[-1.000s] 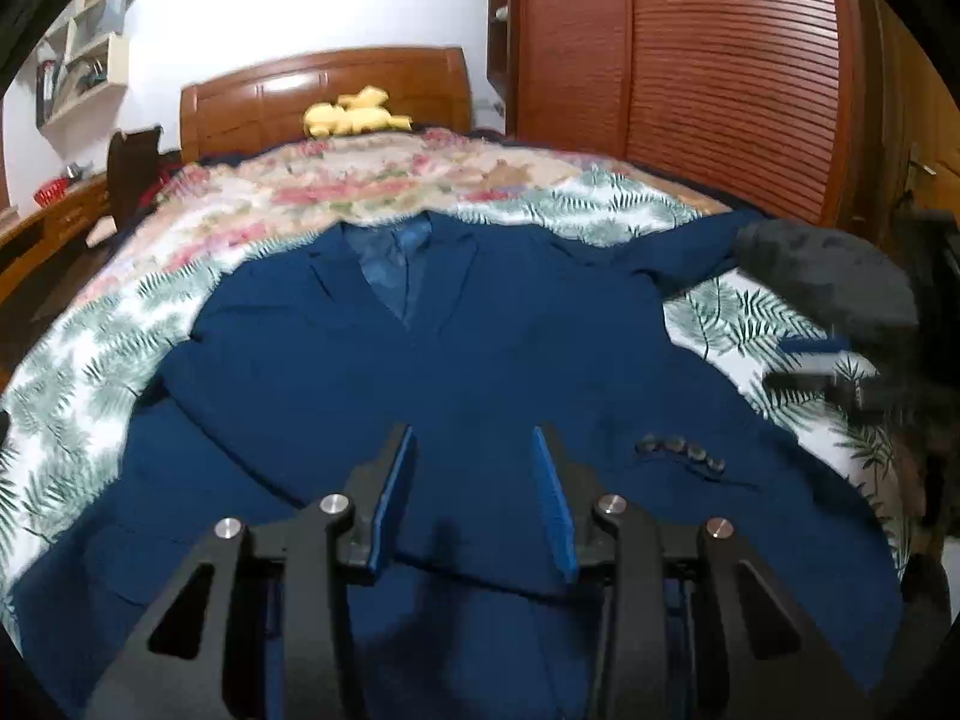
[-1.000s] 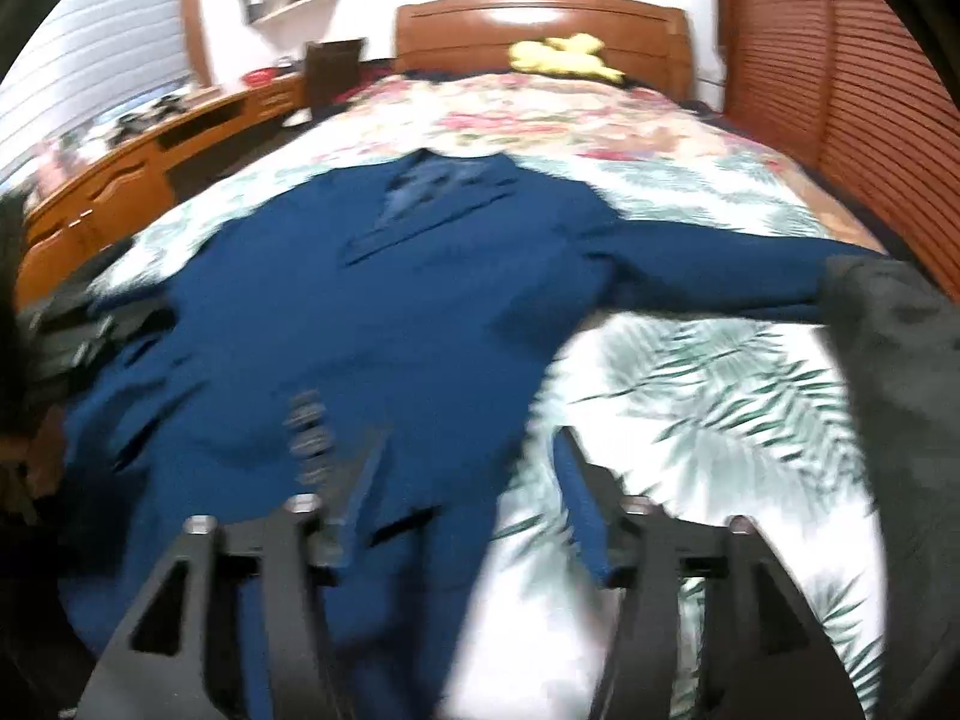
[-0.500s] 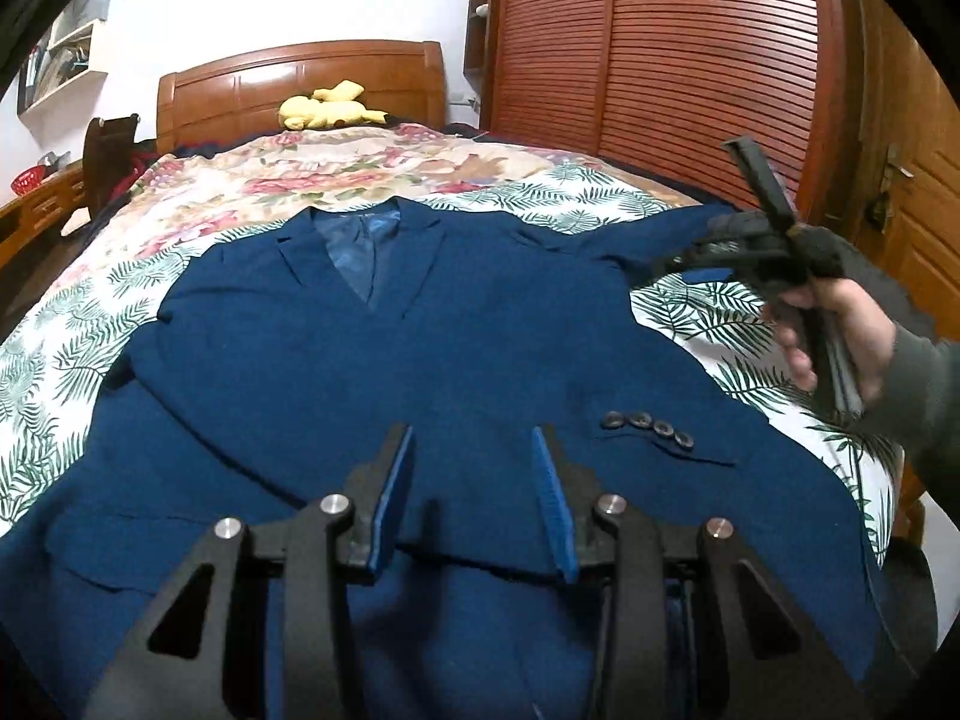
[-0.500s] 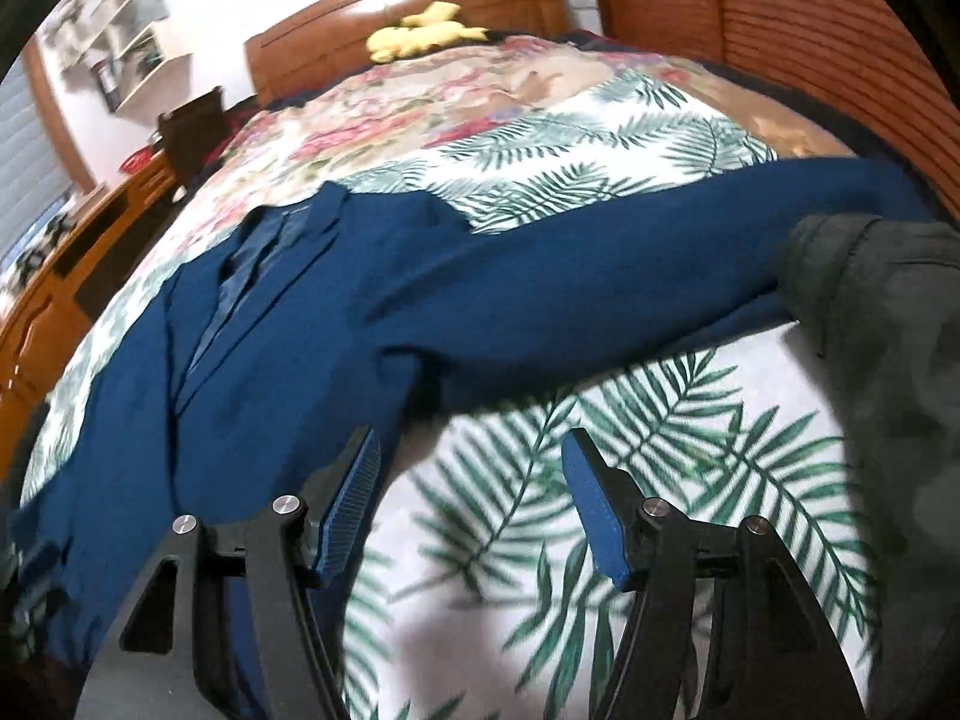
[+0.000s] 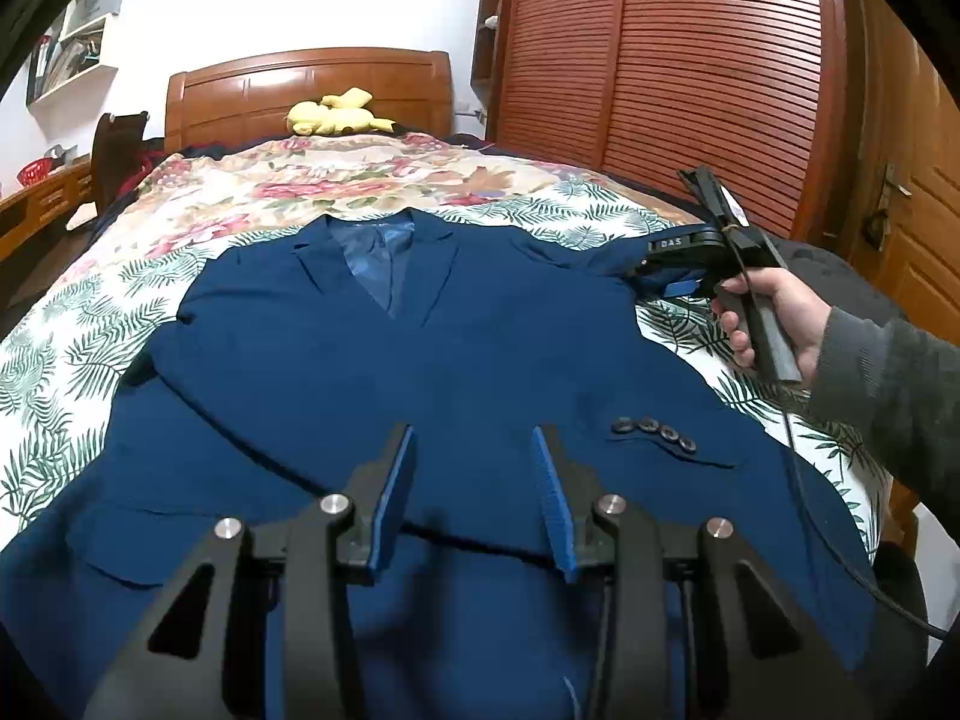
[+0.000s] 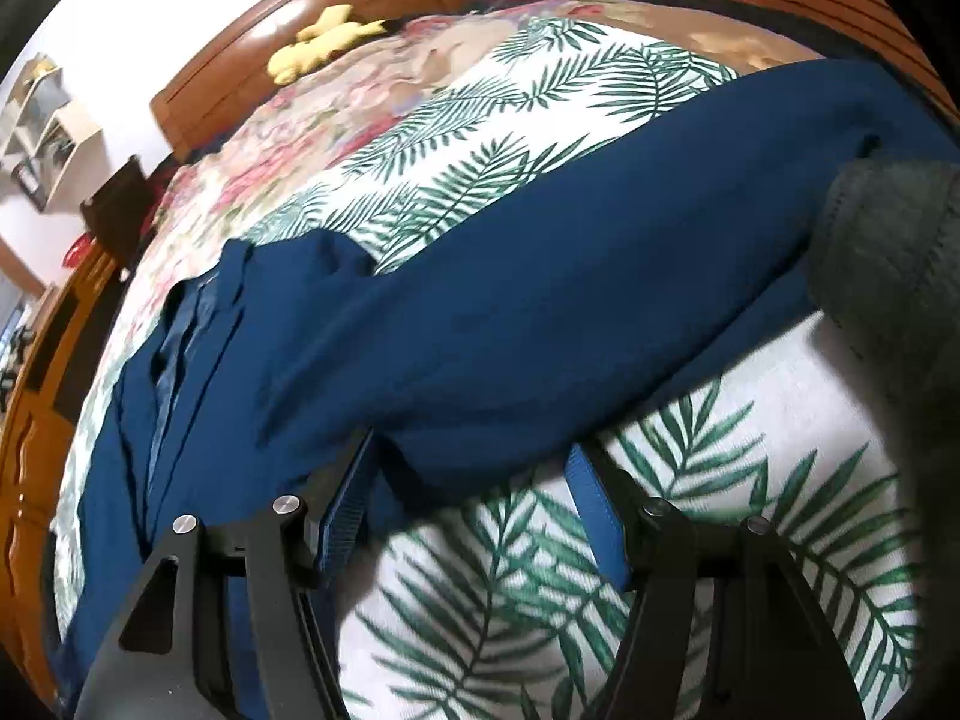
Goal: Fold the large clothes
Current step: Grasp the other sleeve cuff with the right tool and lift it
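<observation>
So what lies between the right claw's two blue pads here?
In the right wrist view, the blue jacket's sleeve runs across the open right claw, its lower edge between the pads, leaf-print bedspread beneath. No grip shows yet.

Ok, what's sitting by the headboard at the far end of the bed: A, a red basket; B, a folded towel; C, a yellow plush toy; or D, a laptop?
C: a yellow plush toy lies against the wooden headboard, beyond the blue jacket.
</observation>
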A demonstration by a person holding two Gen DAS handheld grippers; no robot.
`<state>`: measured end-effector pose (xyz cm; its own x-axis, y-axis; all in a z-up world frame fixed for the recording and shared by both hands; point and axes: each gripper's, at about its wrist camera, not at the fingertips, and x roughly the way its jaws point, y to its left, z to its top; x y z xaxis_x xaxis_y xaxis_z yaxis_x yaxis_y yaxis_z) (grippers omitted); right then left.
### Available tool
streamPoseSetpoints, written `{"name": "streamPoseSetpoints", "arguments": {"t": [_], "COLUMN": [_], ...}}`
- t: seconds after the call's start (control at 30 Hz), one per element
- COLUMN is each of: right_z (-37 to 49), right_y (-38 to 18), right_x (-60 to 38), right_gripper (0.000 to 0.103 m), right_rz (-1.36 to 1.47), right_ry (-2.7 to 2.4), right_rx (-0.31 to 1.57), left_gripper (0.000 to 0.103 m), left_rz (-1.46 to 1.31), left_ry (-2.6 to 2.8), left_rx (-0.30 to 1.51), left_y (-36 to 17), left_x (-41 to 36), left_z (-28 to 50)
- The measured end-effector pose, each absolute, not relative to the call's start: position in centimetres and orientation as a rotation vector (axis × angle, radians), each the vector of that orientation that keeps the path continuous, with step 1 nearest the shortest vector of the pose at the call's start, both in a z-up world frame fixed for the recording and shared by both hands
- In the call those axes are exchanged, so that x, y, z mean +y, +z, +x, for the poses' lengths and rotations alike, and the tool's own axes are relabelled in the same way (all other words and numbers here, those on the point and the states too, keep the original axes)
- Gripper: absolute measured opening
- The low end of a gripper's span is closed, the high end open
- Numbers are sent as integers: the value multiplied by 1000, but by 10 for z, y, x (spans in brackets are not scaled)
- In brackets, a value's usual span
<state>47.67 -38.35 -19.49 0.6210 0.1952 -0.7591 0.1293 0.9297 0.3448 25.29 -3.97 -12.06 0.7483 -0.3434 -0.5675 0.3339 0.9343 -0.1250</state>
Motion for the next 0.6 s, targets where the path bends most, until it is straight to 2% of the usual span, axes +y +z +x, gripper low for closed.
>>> {"name": "streamPoseSetpoints", "arguments": {"t": [0.07, 0.13, 0.17, 0.2, 0.23, 0.3, 0.6], "right_z": [482, 485, 486, 488, 488, 487, 443], "right_y": [-194, -192, -190, -188, -185, -176, -108], "right_x": [-385, -386, -385, -385, -384, -381, -315], "right_gripper": [64, 42, 25, 15, 9, 5, 3], "right_rz": [409, 421, 402, 384, 366, 336, 86], "right_ry": [19, 7, 4, -2, 4, 18, 277], "right_rx": [901, 884, 879, 875, 865, 834, 640], "left_gripper": [39, 39, 39, 39, 38, 38, 38], "left_rz": [-16, -14, -11, -9, -8, -5, -4], "left_ry": [-372, -374, -374, -375, -375, -375, -367], "left_rx": [622, 623, 623, 624, 625, 624, 624], "left_y": [-121, -121, -122, -122, -122, -122, -122], "left_x": [-39, -38, -39, -39, -40, -41, -41], "left_z": [252, 252, 251, 251, 251, 250, 251]}}
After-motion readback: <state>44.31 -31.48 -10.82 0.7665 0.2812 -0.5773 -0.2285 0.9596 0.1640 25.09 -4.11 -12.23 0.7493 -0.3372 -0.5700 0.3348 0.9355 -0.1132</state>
